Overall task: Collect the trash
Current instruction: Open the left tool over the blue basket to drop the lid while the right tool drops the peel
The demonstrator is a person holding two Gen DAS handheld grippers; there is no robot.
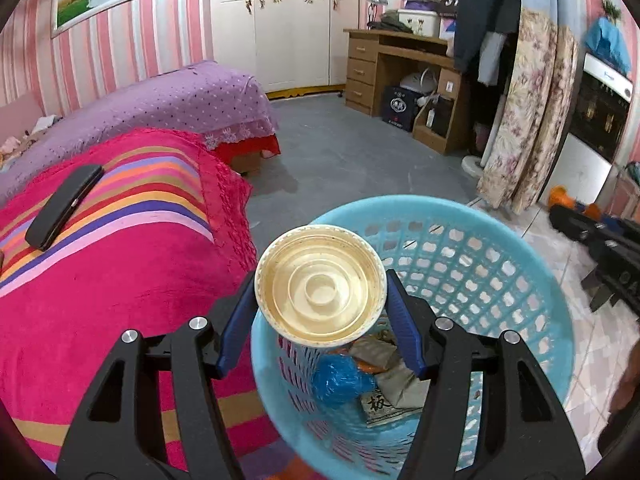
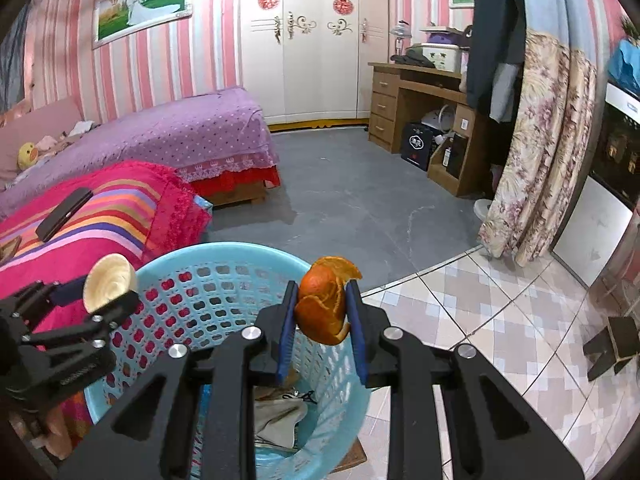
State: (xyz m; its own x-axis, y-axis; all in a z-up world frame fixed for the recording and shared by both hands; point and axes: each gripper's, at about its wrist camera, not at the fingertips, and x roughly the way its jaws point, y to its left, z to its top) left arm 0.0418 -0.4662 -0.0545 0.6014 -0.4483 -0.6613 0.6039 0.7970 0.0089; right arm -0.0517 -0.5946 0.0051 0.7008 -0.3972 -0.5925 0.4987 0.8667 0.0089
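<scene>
Blue basket (image 1: 500, 216) below; cup (image 1: 320, 284) clamped in left claw (image 1: 320, 300), peel (image 2: 324, 304) in right claw (image 2: 322, 312)

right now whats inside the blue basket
The blue basket holds a crumpled blue bag, grey crumpled paper and a printed wrapper. The cream cup in the left gripper hides part of the inside.

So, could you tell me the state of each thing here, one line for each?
left gripper: shut on the cup, above the basket
cup: empty, held tilted with its mouth toward the camera
right gripper: shut on the orange peel, above the basket
orange peel: curled, held
basket: upright, partly filled with trash
black case: closed, lying on the striped blanket
wardrobe: doors closed
</scene>
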